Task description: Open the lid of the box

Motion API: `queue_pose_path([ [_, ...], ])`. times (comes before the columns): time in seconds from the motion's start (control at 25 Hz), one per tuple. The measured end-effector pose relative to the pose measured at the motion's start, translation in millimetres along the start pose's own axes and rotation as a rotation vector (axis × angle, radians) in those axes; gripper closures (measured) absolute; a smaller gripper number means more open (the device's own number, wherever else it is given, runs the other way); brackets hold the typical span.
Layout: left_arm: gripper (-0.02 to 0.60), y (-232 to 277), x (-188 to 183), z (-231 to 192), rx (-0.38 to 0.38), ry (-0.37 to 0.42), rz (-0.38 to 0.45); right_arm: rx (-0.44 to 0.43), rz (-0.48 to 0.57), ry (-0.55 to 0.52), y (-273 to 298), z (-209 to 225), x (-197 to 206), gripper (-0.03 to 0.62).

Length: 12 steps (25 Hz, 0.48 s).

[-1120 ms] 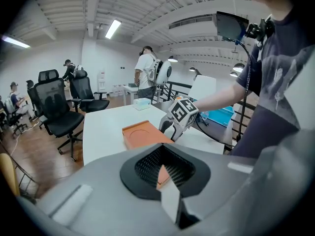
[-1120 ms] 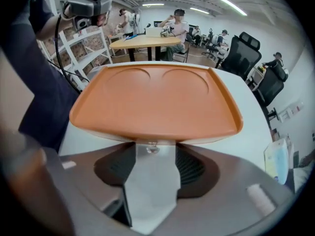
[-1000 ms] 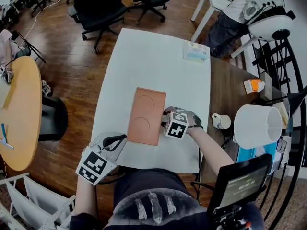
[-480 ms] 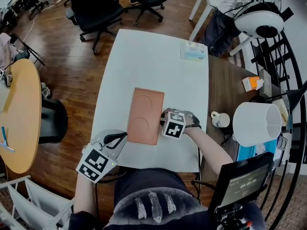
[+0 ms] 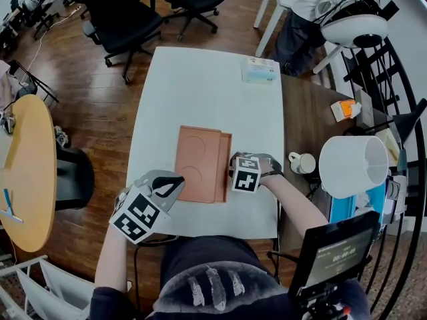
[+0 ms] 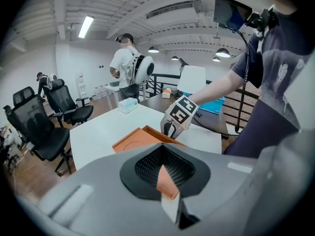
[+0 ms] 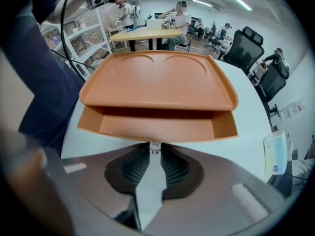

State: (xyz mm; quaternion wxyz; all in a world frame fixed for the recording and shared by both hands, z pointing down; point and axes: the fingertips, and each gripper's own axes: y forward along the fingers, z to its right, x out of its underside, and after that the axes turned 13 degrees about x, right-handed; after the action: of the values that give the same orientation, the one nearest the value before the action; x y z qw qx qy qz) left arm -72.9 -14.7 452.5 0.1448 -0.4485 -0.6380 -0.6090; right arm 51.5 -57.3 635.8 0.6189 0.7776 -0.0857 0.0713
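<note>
Jaws of the right gripper (image 7: pixel 154 149) have just been closing and now pinch, with only a sliver between them, the near wall of the box (image 5: pixel 198 165). That wall belongs to its base (image 7: pixel 157 127), which shows as an open trough straight ahead in the right gripper view. Its lid (image 7: pixel 155 77), orange like the rest and stamped with two shallow circles, sits above the trough. In the head view the lid is offset toward 9 o'clock, so a strip of the base shows along the 3 o'clock side. That gripper stands at the box's 3 o'clock edge, pointing steeply down.

At the box's 7 o'clock corner is the left gripper (image 6: pixel 162 160). Its jaws are drawn close together and the orange corner fills the slit between them; whether the pads press on it I cannot tell.

The box lies flat on the nearer half of a white table (image 5: pixel 200 85), its long side running 12 to 6. A pale tissue pack (image 5: pixel 259 70) rests at the box's 1 o'clock, well apart. At 3 o'clock, on a dark wooden table (image 5: pixel 303 112) set against the white one, stands a white mug (image 5: pixel 302 163), and beyond it a white lampshade (image 5: pixel 353 167). Black office chairs (image 5: pixel 127 22) stand at 11 o'clock — a round wooden table (image 5: pixel 27 172) at 9 o'clock.
</note>
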Motion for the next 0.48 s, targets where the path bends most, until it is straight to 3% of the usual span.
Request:
queue_pose_path([
  [0.16, 0.565, 8, 3, 2, 0.017, 0.004, -0.02, 0.006, 0.008, 0.043, -5, -1, 20, 0.522],
  [0.48, 0.565, 12, 2, 1, 0.016, 0.01, -0.04, -0.015, 0.026, 0.029, -4, -1, 39, 0.523],
])
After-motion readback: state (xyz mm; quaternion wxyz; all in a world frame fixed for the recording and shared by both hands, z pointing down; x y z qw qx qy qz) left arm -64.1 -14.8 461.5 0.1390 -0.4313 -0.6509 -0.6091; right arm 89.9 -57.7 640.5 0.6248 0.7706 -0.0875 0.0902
